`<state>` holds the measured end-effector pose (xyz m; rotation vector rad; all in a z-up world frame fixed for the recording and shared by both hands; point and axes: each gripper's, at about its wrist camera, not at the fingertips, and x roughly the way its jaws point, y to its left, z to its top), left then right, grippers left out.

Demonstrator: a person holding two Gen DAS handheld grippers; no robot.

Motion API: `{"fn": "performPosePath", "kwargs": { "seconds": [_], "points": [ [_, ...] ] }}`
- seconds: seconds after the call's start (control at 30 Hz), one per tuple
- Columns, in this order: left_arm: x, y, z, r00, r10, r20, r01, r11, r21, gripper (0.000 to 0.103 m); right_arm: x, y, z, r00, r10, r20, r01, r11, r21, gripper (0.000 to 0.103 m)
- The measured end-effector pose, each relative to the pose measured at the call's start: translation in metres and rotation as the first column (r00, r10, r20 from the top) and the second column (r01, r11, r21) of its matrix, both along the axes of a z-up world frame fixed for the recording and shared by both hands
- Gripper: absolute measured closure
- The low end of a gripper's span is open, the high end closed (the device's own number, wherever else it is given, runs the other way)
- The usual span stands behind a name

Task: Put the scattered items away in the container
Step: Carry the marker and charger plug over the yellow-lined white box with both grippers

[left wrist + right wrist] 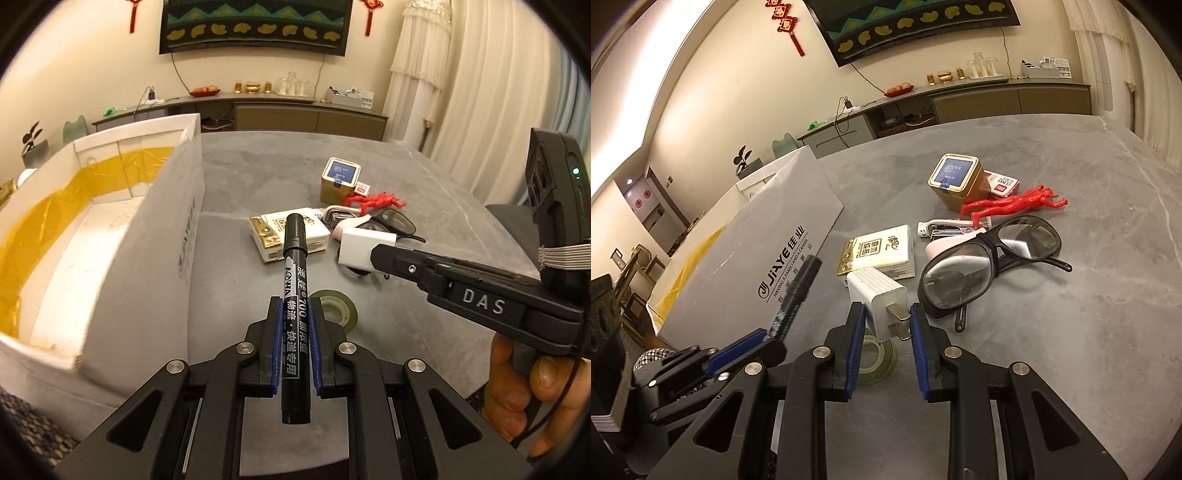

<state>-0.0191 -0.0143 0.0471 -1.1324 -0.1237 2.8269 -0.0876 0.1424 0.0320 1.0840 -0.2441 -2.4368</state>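
Observation:
My left gripper (294, 314) is shut on a black marker (293, 280), held above the table beside the white open box (110, 206) with a yellow liner. The marker (792, 299) and the left gripper (746, 350) also show in the right wrist view. My right gripper (887, 314) has its jaws around a white charger plug (881, 295), with a gap on each side; it seems lifted. The charger also shows in the left wrist view (360, 251), at the right gripper's tip (384, 254). A tissue pack (879, 253), goggles (990, 266), stapler (945, 229), red toy figure (1008, 203), gold tin (958, 181) and tape roll (877, 360) lie on the grey table (1089, 295).
A small red-and-white packet (1003, 184) lies behind the tin. The box's grey printed side (768, 258) stands left of the items. A sideboard (295, 114) with dishes lines the far wall. Curtains (498, 92) hang at the right.

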Motion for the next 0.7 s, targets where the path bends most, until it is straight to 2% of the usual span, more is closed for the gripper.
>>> {"fn": "performPosePath", "kwargs": {
  "seconds": [0.47,0.7],
  "points": [
    [0.024,0.000,0.030,0.999,0.031,-0.026,-0.031,0.999,-0.010,0.089,0.020,0.000,0.014,0.999,0.004,-0.052,-0.005,1.000,-0.012,0.077],
    [0.039,0.005,0.042,0.998,0.032,-0.054,-0.033,0.999,-0.019,0.089,0.040,0.007,0.028,0.994,-0.001,-0.105,0.000,1.000,-0.013,0.077]
  ]
}}
